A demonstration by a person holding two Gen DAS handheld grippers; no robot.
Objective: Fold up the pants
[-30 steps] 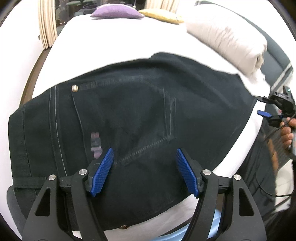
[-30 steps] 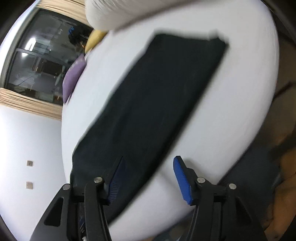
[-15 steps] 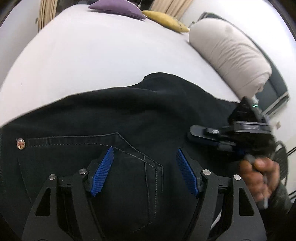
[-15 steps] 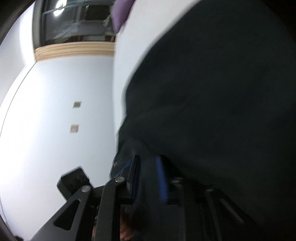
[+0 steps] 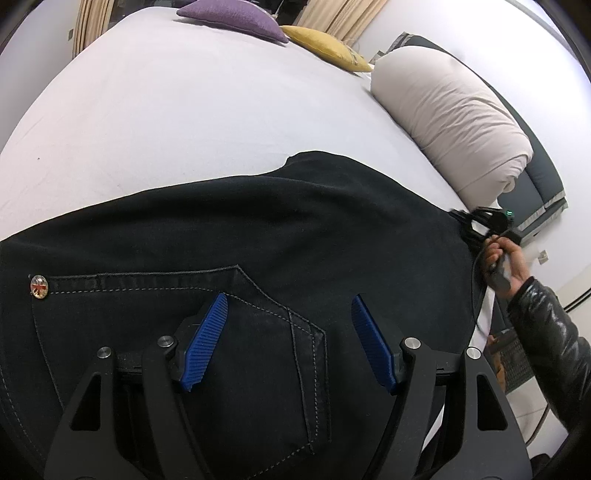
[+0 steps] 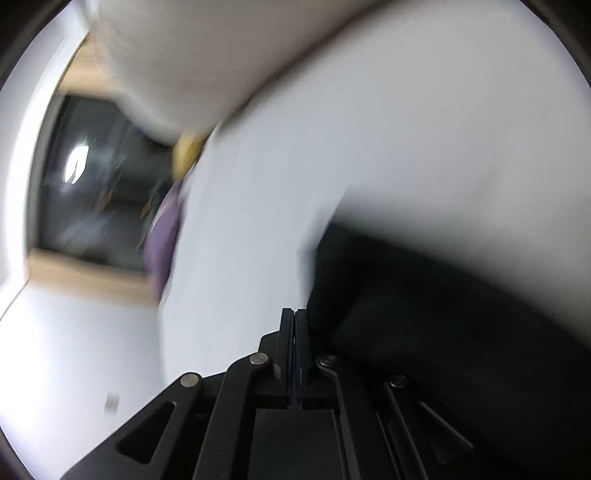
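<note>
Black pants [image 5: 258, 229] spread on white bed [image 5: 166, 122], left gripper [image 5: 288, 339] held wide over back pocket [image 5: 236, 332], right gripper [image 6: 294, 314] pressed shut, pants edge just beside, possibly pinched, view blurred

pants [image 5: 258, 229]: matt black denim | sleeve [image 5: 546, 332]: glossy | sheet [image 5: 184, 110]: smooth cloth

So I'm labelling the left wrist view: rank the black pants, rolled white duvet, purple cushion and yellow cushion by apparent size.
1. Black pants, nearest the camera.
2. Rolled white duvet.
3. Purple cushion and yellow cushion: too alike to rank.
</note>
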